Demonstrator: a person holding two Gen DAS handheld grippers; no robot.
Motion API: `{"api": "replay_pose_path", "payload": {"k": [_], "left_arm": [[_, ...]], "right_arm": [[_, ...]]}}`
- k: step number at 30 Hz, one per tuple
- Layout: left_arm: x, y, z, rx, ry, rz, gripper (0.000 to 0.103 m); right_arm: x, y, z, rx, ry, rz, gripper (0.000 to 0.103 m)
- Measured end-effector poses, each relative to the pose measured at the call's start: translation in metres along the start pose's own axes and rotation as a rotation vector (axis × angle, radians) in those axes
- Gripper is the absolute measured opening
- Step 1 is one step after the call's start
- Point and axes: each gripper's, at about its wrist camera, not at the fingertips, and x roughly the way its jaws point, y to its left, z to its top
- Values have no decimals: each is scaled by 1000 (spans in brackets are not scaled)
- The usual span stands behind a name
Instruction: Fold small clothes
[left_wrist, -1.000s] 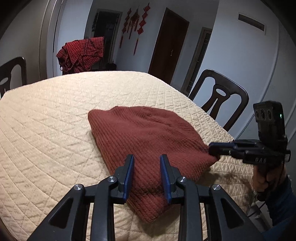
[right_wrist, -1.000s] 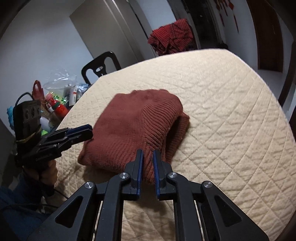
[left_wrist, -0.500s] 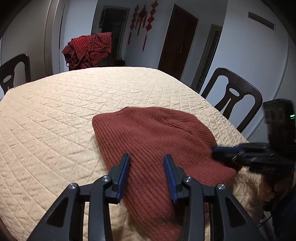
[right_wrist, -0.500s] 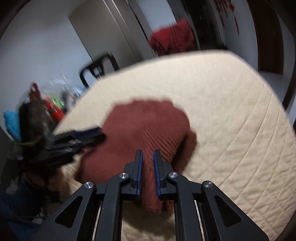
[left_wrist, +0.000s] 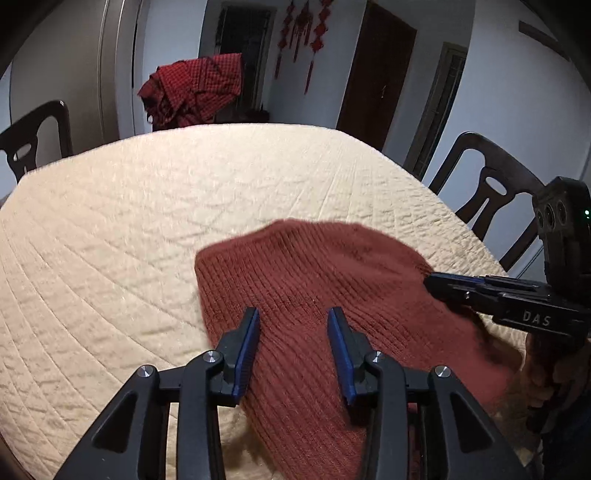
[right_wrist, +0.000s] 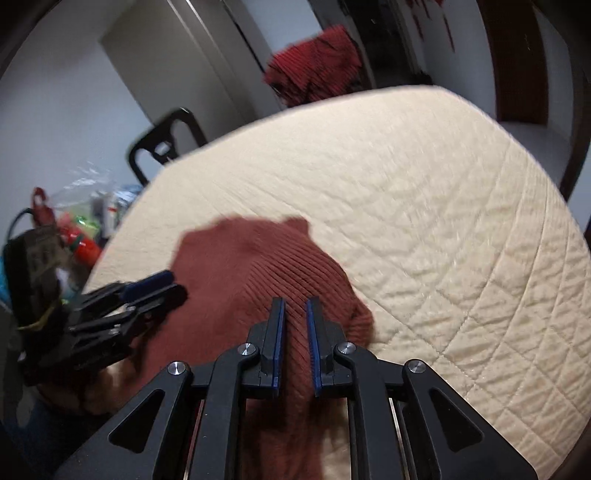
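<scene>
Left hand-held gripper: jaws apart over the near part of the rust-red knitted garment, pads not pressing it, so released; whether the tips brush the knit can't be told. Right hand-held gripper: jaws narrow and opening; a ridge of the knit sits between the pads, but the right wrist view is motion-blurred, so whether they grip it is hard to make out. In the left wrist view this gripper's tip meets the garment's right edge and the contact itself is smeared. The hand under it is dark and cut off by the frame. The garment lies folded on the quilted cream cover of the counter, near the edge closest to the person; its nearest hem is hidden behind the gripper bodies. Beside the counter in the right wrist view, a clutter of bottles and bags, too blurred to identify. Dark chairs stand around the counter, partly cut off. Farther back, a red checked cloth is draped over something hidden behind the counter's far edge. Red hanging ornaments on the back wall.
</scene>
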Motion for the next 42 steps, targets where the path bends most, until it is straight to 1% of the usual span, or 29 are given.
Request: {"api": "replay_pose_path", "payload": {"k": [2, 4, 7, 13, 20, 23, 26, 28, 30, 32, 36, 40, 41, 42], "left_arm": [[-3, -2, -1, 3, -7, 7, 41], [-7, -3, 0, -4, -7, 13, 41], [-16, -9, 0, 17, -21, 38, 41], [-31, -19, 1, 52, -49, 69, 41], [-47, -28, -10, 72, -58, 72, 41], [-52, -29, -17, 69, -53, 70, 41], [-54, -30, -25, 68, -45, 77, 41], [-54, -29, -31, 67, -41, 81, 43], [-53, -27, -36, 63, -42, 90, 46], [-53, -28, -39, 66, -49, 100, 47], [-57, -26, -40, 57, -55, 91, 47], [-58, -22, -41, 41, -59, 79, 51], [-59, -22, -41, 36, -59, 76, 52], [-59, -20, -41, 31, -60, 72, 52]], "right_arm": [[-5, -2, -1, 13, -1, 14, 14], [-14, -1, -3, 3, -6, 0, 14], [-28, 8, -6, -35, -28, -23, 14], [-49, 21, -23, -86, -61, -8, 14], [-57, 36, -37, -151, -64, -14, 14], [-59, 40, -45, -175, -57, -34, 14], [-55, 39, -52, -184, -38, -36, 14], [-52, 35, -57, -184, -21, -54, 14], [-49, 33, -61, -179, -17, -58, 18], [-48, 31, -62, -175, -21, -63, 19], [-49, 33, -63, -172, -23, -69, 19], [-50, 33, -64, -169, -17, -79, 22], [-49, 33, -64, -166, -12, -85, 26], [-48, 32, -64, -159, -3, -96, 36]]}}
